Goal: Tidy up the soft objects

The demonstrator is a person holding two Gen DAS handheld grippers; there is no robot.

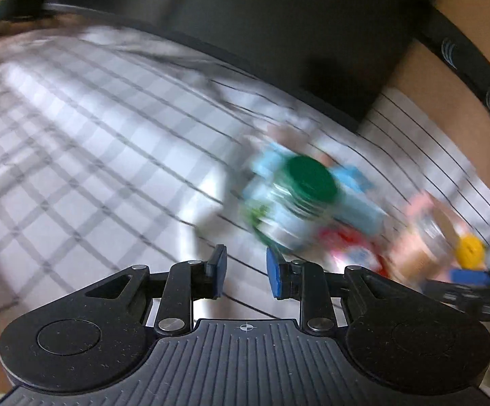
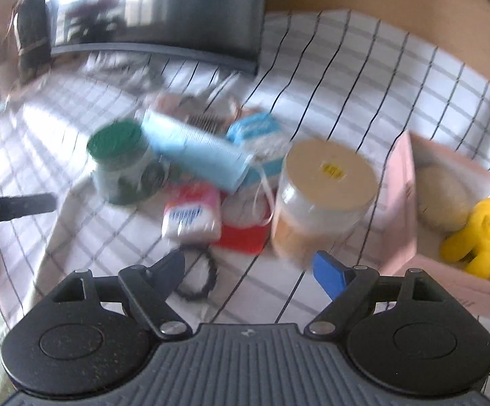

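Both views are motion-blurred. A pile of items lies on a checked cloth [image 2: 346, 84]: a green-lidded jar [image 2: 123, 165], a light blue roll [image 2: 197, 155], a red-and-white packet [image 2: 192, 216], a red pouch [image 2: 241, 237], a beige-lidded jar [image 2: 322, 196] and a black hair tie [image 2: 197, 277]. A pink box [image 2: 403, 203] at right holds a beige soft lump [image 2: 442, 196] and a yellow toy [image 2: 481, 237]. My right gripper [image 2: 250, 270] is open and empty above the hair tie. My left gripper [image 1: 246, 274] is open and empty, just short of the green-lidded jar [image 1: 299, 199].
A dark screen or panel [image 2: 177, 10] stands at the back of the cloth. A brown table edge [image 2: 397, 3] curves behind it. The other gripper's black finger [image 2: 15, 206] enters at left. The checked cloth [image 1: 75, 152] stretches left.
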